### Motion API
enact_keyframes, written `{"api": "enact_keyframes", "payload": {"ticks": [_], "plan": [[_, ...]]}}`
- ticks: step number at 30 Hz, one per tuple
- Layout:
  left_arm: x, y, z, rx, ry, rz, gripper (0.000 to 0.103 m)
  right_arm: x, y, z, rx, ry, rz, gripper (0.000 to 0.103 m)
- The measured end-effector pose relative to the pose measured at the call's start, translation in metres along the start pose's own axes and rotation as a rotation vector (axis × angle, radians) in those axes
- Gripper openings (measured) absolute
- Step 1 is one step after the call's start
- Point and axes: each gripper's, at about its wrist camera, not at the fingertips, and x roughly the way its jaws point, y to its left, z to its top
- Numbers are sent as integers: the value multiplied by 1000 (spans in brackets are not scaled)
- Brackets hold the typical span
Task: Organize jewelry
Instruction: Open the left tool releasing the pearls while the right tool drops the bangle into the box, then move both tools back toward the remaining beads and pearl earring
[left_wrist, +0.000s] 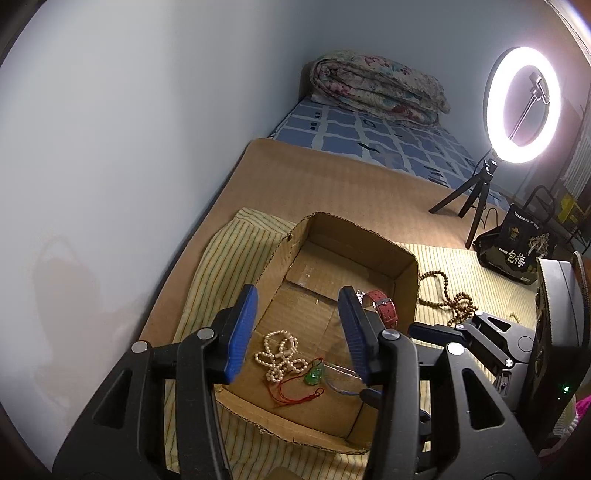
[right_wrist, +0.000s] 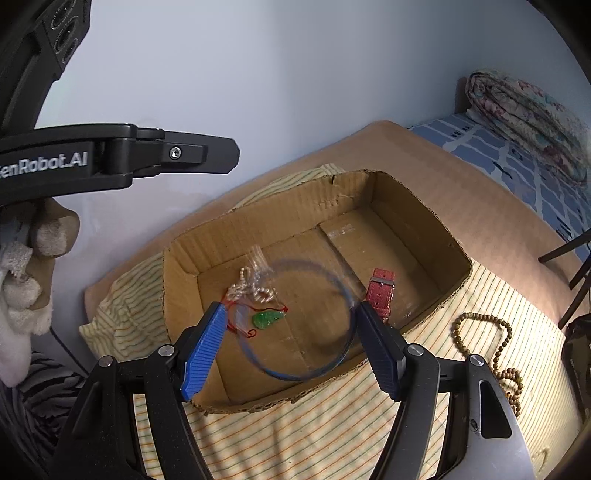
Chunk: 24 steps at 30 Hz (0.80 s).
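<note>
An open cardboard box (left_wrist: 406, 280) (right_wrist: 417, 206) sits on a striped cloth. Inside lie a pearl necklace (left_wrist: 279, 354) (right_wrist: 251, 288), a green pendant on a red cord (left_wrist: 314, 374) (right_wrist: 267, 318), a red watch strap (left_wrist: 384, 308) (right_wrist: 380, 291) and a thin blue hoop in clear wrap (right_wrist: 343, 291) (left_wrist: 341, 380). A brown bead necklace (left_wrist: 454, 299) (right_wrist: 498, 347) lies on the cloth to the right of the box. My left gripper (left_wrist: 299, 332) is open and empty above the box's near end. My right gripper (right_wrist: 291, 350) is open above the hoop, not touching it.
The striped cloth (left_wrist: 236, 243) (right_wrist: 332, 424) lies on a tan mat (left_wrist: 332, 177). A ring light on a tripod (left_wrist: 517, 107) and a dark bag (left_wrist: 517, 243) stand at the right. A folded quilt (left_wrist: 376, 85) lies at the far end. A wall runs along the left.
</note>
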Motion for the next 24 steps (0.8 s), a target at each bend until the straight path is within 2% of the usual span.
{"api": "enact_keyframes", "payload": {"ticks": [12, 24], "plan": [[-4, -3, 1, -7, -13, 3, 47, -13, -1, -3, -1, -17, -12, 74], [-12, -29, -1, 19, -50, -11, 47, -42, -17, -17, 26, -35, -45, 74]]}}
